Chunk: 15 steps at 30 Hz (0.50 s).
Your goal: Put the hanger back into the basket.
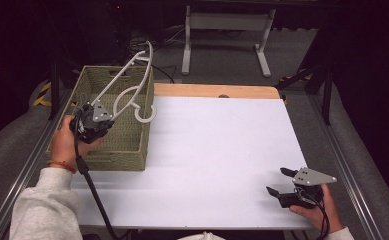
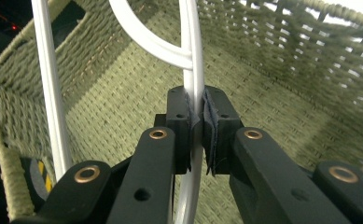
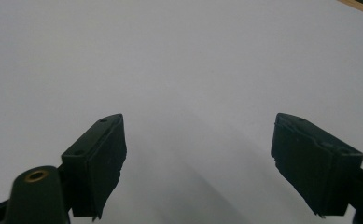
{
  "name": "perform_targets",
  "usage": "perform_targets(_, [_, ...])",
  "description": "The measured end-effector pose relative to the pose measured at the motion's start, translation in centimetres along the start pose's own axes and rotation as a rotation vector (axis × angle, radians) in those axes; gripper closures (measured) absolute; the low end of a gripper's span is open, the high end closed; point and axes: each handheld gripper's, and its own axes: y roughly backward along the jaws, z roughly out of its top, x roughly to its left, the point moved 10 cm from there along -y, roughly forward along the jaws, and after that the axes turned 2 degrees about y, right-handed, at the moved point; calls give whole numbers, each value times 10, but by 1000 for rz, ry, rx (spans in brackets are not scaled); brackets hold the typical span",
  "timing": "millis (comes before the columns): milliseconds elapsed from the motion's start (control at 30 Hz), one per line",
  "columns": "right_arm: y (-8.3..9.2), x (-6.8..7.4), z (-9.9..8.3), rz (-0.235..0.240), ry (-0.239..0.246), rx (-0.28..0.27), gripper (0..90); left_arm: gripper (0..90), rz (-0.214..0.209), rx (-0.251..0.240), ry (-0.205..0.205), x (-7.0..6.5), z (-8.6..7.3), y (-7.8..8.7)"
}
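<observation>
We held the left gripper (image 1: 93,121) over the near part of the green woven rectangular basket (image 1: 132,145), its jaws clamped on a thin bar of the white plastic clothes hanger (image 1: 124,80). In the left gripper view the two pads (image 2: 216,126) pressed that white bar from either side, with the basket's woven floor just beyond them and its walls rising to both sides. From the jaws the hanger slanted up and away, its far shoulder standing above the basket's far rim, while its curved hook (image 1: 144,114) hung out past the basket's right wall, just over the white table sheet (image 1: 222,150). Whether the hook touched that wall we could not tell. A second white bar of the hanger ran to the left of the jaws in the left gripper view, apart from them.

Our right gripper (image 1: 280,186) rested in our hand low over the near right of the white sheet, well apart from the basket and the hanger. Its jaws stood wide apart with nothing between them, and the right gripper view showed bare sheet ahead of its pads (image 3: 97,163).

Beyond the sheet lay a strip of bare wooden tabletop (image 1: 217,91), and farther off stood the white metal legs of another table (image 1: 227,40). Nothing lay between the two grippers.
</observation>
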Motion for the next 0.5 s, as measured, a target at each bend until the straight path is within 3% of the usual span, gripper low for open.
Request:
perform_targets(133, [-1,1,0,4,1,3,191,822,1,27,25,5,-11,-1])
perform_targets(500, [-3,3,-2,9,3,14,192,821,-32,65,24,6,-24,-8])
